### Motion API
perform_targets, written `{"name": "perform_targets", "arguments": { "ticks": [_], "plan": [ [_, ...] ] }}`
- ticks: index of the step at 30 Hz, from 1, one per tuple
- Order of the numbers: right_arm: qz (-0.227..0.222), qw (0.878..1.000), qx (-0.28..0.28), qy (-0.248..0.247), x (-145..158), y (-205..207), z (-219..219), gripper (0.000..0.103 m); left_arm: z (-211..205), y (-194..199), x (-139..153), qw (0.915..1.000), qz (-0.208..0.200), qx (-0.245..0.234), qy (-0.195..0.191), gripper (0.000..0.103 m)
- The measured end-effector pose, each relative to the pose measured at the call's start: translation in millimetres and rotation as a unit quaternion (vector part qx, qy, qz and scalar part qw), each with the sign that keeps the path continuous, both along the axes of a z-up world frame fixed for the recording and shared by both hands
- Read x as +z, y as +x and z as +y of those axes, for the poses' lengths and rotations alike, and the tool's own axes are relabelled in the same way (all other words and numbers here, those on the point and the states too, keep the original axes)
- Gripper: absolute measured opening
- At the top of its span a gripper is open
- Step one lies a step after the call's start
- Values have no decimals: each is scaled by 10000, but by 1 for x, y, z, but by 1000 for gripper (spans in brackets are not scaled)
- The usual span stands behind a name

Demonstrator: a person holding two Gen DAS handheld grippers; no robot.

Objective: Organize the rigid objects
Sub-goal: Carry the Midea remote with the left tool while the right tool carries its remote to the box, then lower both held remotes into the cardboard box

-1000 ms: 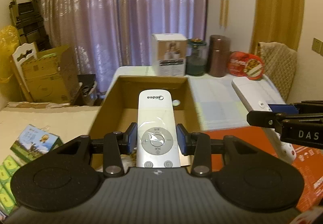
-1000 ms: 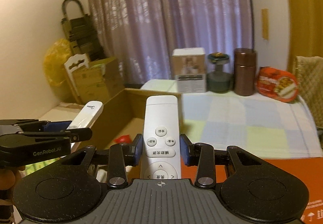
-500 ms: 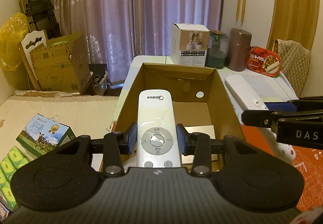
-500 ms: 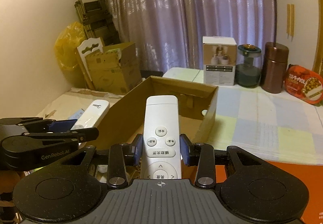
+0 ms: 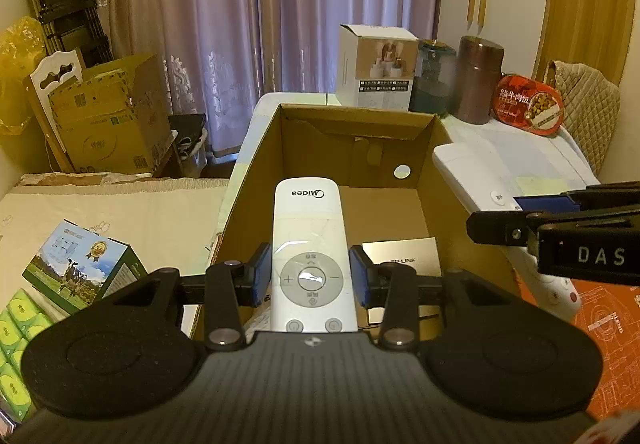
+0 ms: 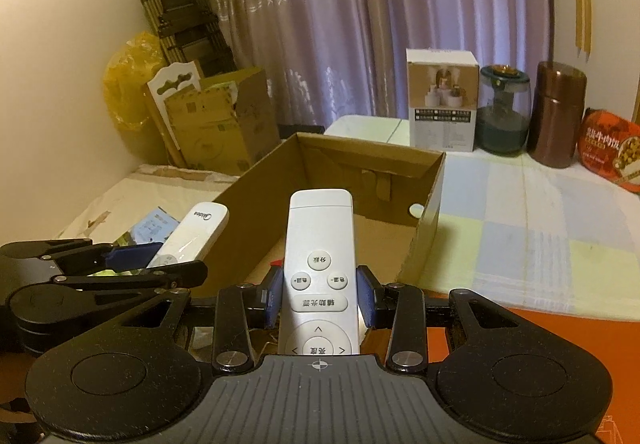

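Note:
My left gripper [image 5: 310, 278] is shut on a white Midea remote [image 5: 309, 228], held lengthwise over the open cardboard box [image 5: 356, 123]. My right gripper [image 6: 319, 298] is shut on a second white remote [image 6: 318, 240] with round buttons, at the box's [image 6: 430, 203] near right corner. In the left wrist view the right gripper and its remote [image 5: 464, 171] stand at the right. The right wrist view shows the left gripper and the Midea remote [image 6: 196, 230] at the left. A flat grey TP-LINK box [image 5: 404, 252] lies on the cardboard box's floor.
At the table's [image 6: 540, 211] far end stand a white carton [image 6: 442, 99], a glass jar [image 6: 504, 107], a brown canister [image 6: 558, 111] and a red food tub [image 6: 610, 147]. Cartons [image 5: 80, 264] lie on the left surface. An orange mat [image 5: 608, 316] covers the near right.
Both grippers have moved toward the cardboard box and sunk a little, each still gripping its remote. The box looms larger and more of its inside shows.

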State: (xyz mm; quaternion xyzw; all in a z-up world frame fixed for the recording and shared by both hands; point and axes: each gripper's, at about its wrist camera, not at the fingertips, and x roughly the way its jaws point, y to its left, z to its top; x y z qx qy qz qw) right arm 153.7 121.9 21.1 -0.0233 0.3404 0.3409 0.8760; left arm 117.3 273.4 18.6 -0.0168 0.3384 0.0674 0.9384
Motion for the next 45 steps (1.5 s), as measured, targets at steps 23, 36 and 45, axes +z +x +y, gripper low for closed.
{"name": "perform_targets", "arguments": {
  "ticks": [23, 36, 45],
  "plan": [
    [187, 9998, -72, -10, -14, 22, 12, 35, 5, 31, -19, 9996, 211, -164, -1, 36],
    [249, 9996, -153, 20, -16, 37, 18, 35, 12, 56, -23, 9990, 317, -288, 82, 36],
    [382, 9989, -276, 35, -20, 65, 23, 35, 14, 82, -22, 9978, 392, -496, 188, 36]
  ]
}}
